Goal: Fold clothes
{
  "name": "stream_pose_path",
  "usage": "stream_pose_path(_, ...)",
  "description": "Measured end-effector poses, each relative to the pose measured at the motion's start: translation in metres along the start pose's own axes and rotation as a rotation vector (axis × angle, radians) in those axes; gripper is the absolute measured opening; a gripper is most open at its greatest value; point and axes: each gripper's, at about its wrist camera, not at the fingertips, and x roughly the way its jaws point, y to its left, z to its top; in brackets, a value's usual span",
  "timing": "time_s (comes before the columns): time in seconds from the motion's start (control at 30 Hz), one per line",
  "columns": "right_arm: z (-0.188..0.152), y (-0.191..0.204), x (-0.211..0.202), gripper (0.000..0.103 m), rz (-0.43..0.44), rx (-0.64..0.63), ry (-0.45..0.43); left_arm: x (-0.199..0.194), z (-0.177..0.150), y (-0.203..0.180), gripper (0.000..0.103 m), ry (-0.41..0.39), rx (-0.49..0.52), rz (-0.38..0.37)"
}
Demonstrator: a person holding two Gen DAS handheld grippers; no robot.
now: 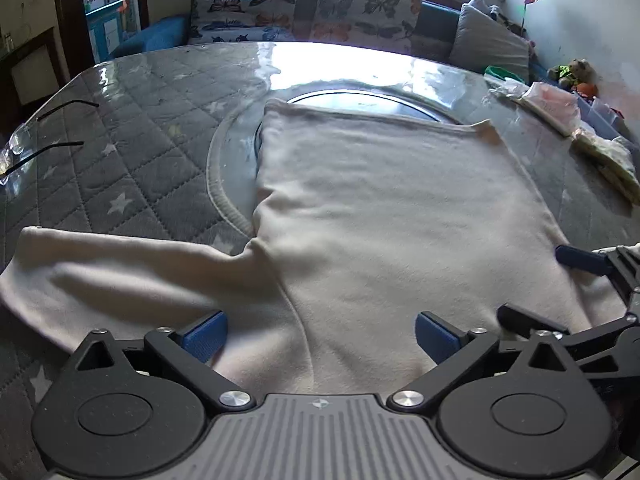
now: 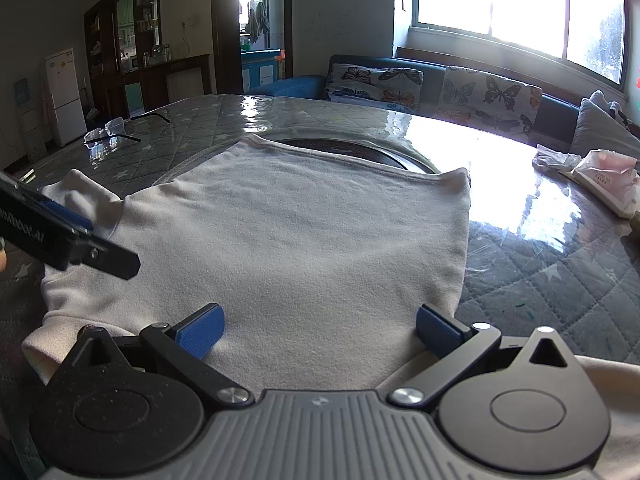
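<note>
1. While both grippers are hovering low over the near edge of the table (image 2: 520,240), a pale cream long-sleeved top (image 1: 380,208) is lying spread flat across the quilted grey star-patterned table cover (image 1: 120,160), which is sitting under a glossy clear sheet.
2. The left gripper (image 1: 320,336) is holding its blue-padded fingers (image 1: 204,334) wide apart, and the garment's near part is showing between them — nothing is being pinched.
3. The right gripper (image 2: 320,330) is likewise keeping its fingers (image 2: 202,330) spread, with fabric lying between and beneath them, ungripped.
4. In the left wrist view, one sleeve (image 1: 100,264) is stretching out sideways to the left across the cover, while the body of the top is running away from the camera toward the window side.
5. The far hem (image 2: 340,156) of the garment is overlapping the rim of a round glass turntable (image 1: 360,100) set in the middle of the table.
6. A pair of rimless spectacles (image 2: 116,132) is resting on the cover, well apart from the garment on its left.
7. Packets of tissues (image 2: 600,180) are sitting near the table's right edge.
8. Butterfly-print cushions (image 2: 488,92) are leaning on a blue sofa (image 2: 288,82) beyond the table.
</note>
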Motion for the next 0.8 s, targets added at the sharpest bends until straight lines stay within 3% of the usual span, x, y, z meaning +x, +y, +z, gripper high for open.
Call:
stream_pose_path(0.37, -0.0002, 0.0001, 0.0002, 0.103, 0.001, 0.002, 0.0, 0.0045, -0.0016, -0.0081, 0.103, 0.002, 0.037, 0.062)
stream_pose_path(0.8, -0.0002, 0.0001, 0.0001, 0.103, 0.001, 0.003, 0.0, 0.0049, -0.0017, -0.0081, 0.103, -0.001, 0.028, 0.065)
